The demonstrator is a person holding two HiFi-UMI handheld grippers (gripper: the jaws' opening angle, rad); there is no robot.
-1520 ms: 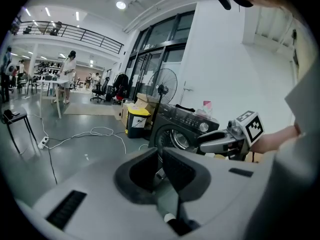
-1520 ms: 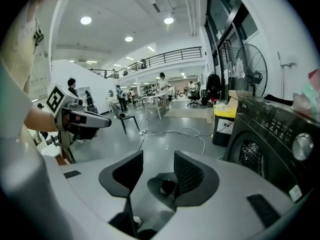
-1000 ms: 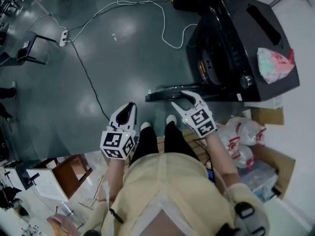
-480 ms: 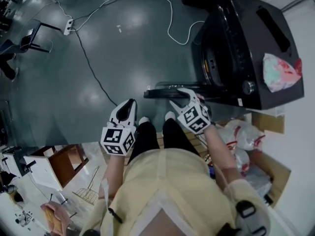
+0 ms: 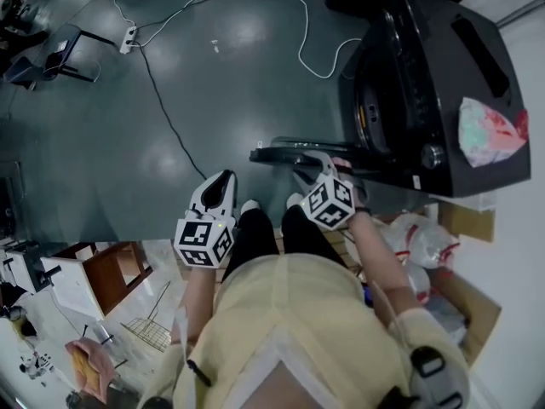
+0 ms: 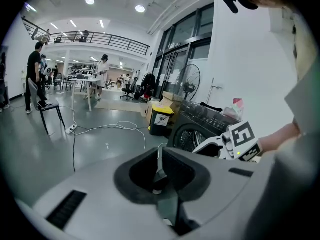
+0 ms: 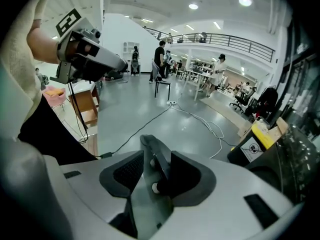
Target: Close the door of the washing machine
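From your head view, the washing machine (image 5: 460, 83) stands at the far right. Its door (image 5: 281, 154) is swung open to the left and shows edge-on as a dark slab. Your right gripper (image 5: 315, 169) sits at the near side of that slab, jaws drawn in on the door's edge and marker cube toward you. Your left gripper (image 5: 220, 187) hangs to the left, well apart from the door, over the floor (image 5: 102, 169), with a black cable (image 5: 162, 113) running away beyond it. In your left gripper view, the jaws are pressed together with nothing between them. The washing machine's round opening shows to the far right, with your right gripper just in front of it. In your right gripper view, a thin dark panel, the door's edge, stands between the two pads. The jaws are narrowed onto it, and the left gripper shows at the upper left.
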